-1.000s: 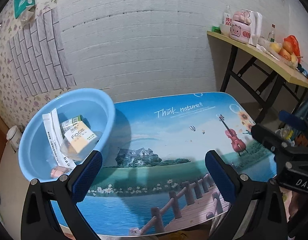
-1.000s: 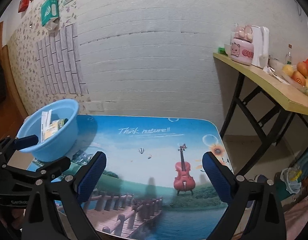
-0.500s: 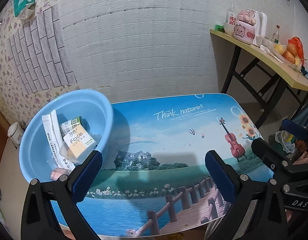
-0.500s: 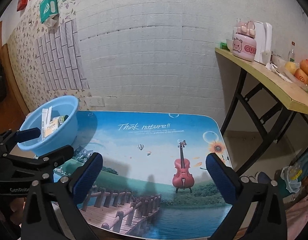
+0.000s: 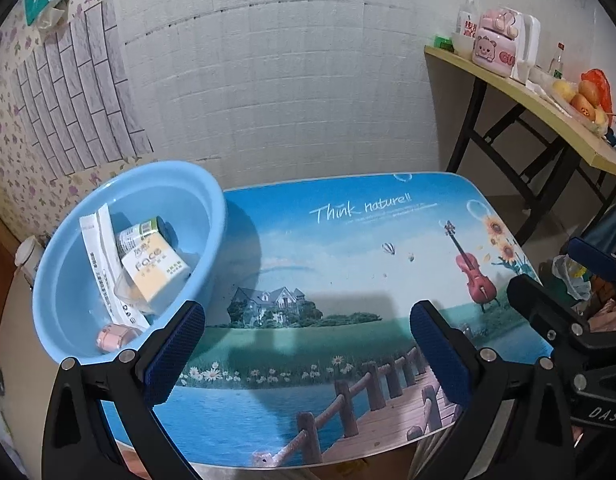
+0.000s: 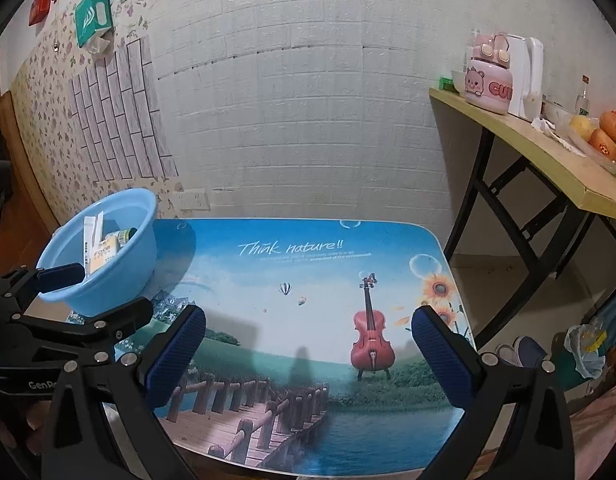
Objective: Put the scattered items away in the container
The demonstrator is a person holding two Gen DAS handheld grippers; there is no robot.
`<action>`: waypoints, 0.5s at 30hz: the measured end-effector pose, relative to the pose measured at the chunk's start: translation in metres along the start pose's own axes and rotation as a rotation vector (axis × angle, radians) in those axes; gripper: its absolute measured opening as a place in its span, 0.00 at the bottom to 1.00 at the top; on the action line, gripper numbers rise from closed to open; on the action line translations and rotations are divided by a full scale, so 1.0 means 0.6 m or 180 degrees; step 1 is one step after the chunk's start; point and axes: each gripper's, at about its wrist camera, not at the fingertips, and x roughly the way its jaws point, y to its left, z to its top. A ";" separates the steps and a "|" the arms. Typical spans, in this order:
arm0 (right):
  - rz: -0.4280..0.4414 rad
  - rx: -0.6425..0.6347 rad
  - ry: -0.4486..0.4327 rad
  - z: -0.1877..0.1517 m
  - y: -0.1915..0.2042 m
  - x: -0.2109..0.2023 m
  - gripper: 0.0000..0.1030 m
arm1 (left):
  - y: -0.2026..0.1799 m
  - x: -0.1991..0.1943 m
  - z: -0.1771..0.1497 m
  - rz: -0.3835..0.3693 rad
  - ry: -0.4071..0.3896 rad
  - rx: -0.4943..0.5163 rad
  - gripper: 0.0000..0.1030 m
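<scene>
A pink jar and fruit are sitting on a wooden side table, far beyond the jaws, rightward.

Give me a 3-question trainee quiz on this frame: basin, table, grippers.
1. True or false: the left gripper is shut on an item.
2. Where does the "face" tissue pack lie? A) on the picture-print table B) in the blue basin C) on the side table
3. Fill in: the small pink item lies in the basin near its ____ rim.

Key:
1. False: both its fingers and those of the right gripper stand wide apart, holding nothing.
2. B
3. Near (the rim closest to the left wrist camera).
</scene>
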 end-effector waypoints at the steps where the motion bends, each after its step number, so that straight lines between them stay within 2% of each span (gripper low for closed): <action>1: 0.0005 -0.0003 0.0017 -0.002 0.000 0.001 1.00 | -0.001 0.003 -0.003 0.0027 0.0025 0.0012 1.00; 15: 0.0010 0.0020 0.0003 -0.003 0.001 -0.001 1.00 | -0.002 -0.006 -0.001 0.0048 -0.0047 0.0018 1.00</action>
